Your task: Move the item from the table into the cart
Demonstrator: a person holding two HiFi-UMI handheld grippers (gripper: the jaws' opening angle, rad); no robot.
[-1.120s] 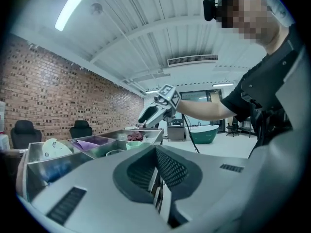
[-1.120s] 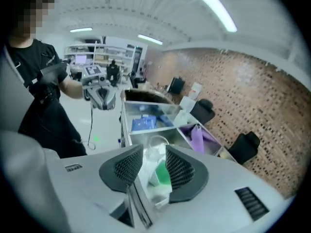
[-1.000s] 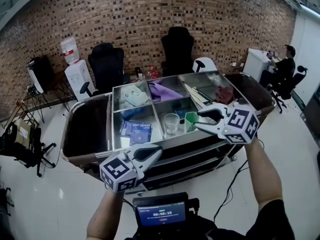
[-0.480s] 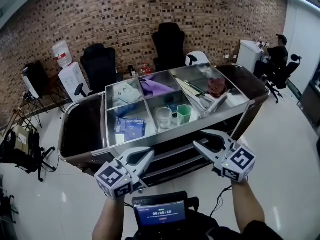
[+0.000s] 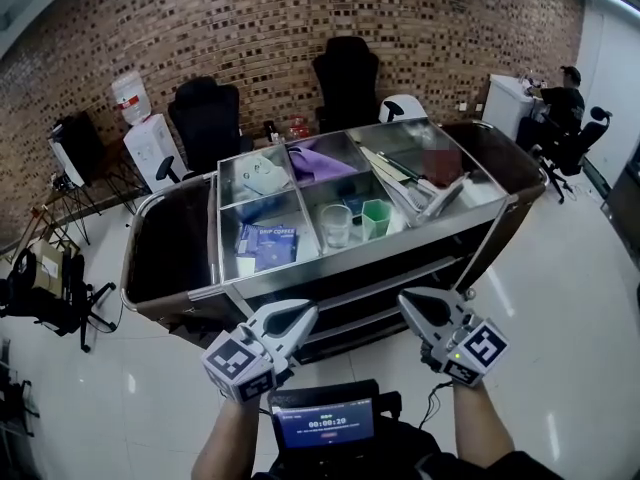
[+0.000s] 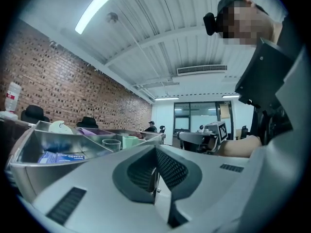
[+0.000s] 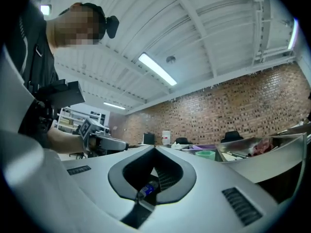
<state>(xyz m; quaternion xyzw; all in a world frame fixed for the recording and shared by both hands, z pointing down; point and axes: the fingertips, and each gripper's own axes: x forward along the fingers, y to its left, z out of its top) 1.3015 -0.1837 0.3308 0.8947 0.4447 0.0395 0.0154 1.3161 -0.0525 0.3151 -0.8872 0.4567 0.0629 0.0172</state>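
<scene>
We hold both claws just in front of the cart, touching nothing. The left claw is closed tight and empty. The right claw has just been closing, and its jaws now meet on nothing. A green cup, a clear cup and a blue packet sit inside the cart; which one is the task's item we cannot tell.

The blue packet reads "DRIP COFFEE"; the screen shows 00:00:20.
</scene>
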